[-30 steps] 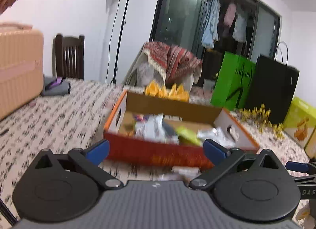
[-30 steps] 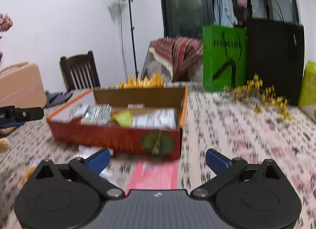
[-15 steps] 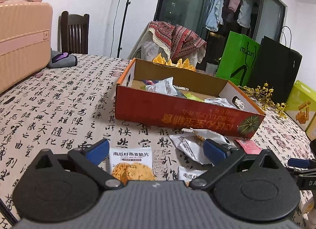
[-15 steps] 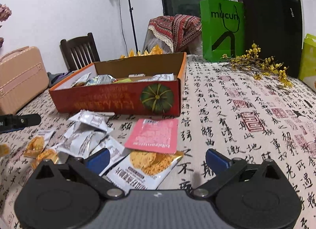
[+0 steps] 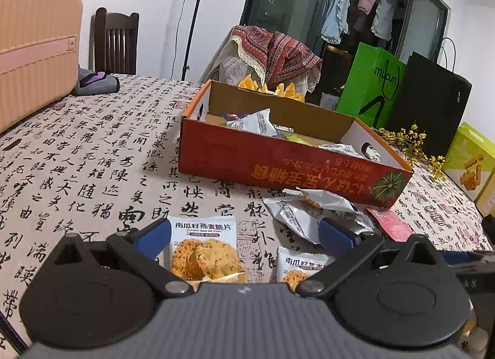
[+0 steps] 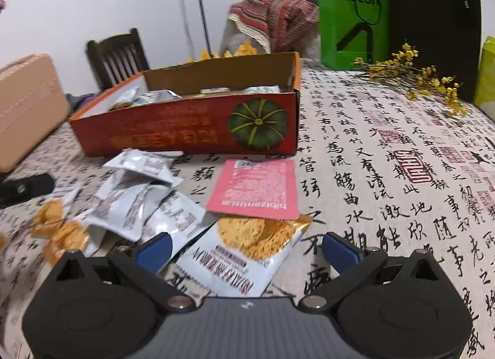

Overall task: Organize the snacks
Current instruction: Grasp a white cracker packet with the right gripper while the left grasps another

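A shallow red cardboard box (image 5: 278, 164) (image 6: 185, 133) with a pumpkin picture holds several snack packets. Loose packets lie on the tablecloth in front of it. In the left wrist view my left gripper (image 5: 244, 237) is open just above an oat-crisp packet (image 5: 204, 254), with a second one (image 5: 301, 267) beside it and silver packets (image 5: 309, 213) beyond. In the right wrist view my right gripper (image 6: 246, 249) is open over another oat-crisp packet (image 6: 247, 247). A pink packet (image 6: 256, 189) overlaps that packet's far end. Silver packets (image 6: 139, 195) lie to the left.
A pink suitcase (image 5: 34, 46) stands on the table at the left. A green bag (image 6: 352, 15), a black bag (image 6: 433, 25) and yellow dried flowers (image 6: 414, 74) are at the back right. A yellow-green box (image 5: 470, 161) sits at the right. A wooden chair (image 5: 116, 40) stands behind the table.
Both grippers have dropped and tilted down toward the tablecloth. The loose packets in front of the box have come into view and now lie between the open fingers.
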Demonstrator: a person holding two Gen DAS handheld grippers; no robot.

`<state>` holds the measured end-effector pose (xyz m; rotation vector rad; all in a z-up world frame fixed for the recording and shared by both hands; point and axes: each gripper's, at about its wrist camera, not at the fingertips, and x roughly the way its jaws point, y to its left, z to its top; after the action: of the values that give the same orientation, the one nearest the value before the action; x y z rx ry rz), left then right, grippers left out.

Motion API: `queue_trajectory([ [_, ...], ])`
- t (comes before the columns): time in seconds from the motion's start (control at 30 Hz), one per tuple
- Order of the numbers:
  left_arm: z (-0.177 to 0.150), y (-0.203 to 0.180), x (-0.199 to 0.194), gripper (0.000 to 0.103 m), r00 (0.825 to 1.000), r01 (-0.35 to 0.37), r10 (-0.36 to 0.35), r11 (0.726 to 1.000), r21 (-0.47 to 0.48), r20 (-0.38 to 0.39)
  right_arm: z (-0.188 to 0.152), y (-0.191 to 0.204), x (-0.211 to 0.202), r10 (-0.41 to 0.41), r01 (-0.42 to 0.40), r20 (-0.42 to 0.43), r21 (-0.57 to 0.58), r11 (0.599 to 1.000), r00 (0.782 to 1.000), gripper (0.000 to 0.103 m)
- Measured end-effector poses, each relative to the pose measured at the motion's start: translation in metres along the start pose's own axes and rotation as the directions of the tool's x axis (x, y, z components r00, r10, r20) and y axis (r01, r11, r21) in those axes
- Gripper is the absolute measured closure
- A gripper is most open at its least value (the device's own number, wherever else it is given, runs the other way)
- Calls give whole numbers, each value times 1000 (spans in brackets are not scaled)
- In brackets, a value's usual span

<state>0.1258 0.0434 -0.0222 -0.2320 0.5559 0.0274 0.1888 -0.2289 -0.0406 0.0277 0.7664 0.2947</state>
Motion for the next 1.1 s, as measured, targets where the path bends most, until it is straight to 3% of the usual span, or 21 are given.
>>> queue_trajectory([
  [0.2,0,8,-1,0,1000,-8,8,1000,-24,7,5,8,10,-89,89,-4,0,996,996,7],
  [0.33,1,12,0,0,1000,-15,15,999,-42,0,-1,8,2,-89,90,23,-42,995,996,31],
  [0.6,0,12,-2,0,1000,-13,13,999,-40,1,-8,-10,-14,-83,85,36,-43,995,996,46],
  [0.67,0,12,-1,0,1000,-23,22,999,-41,-6,-10,-15,-20,-92,93,49,-33,995,995,55],
  [0.93,-4,-1,-1,0,999,-12,12,1000,0,-41,-15,-22,-32,-66,68,80,-22,997,995,61],
  [1.1,-13,-25,-1,0,994,57,-47,993,107,-98,-14,-22,-26,-61,62,63,-15,998,996,53],
])
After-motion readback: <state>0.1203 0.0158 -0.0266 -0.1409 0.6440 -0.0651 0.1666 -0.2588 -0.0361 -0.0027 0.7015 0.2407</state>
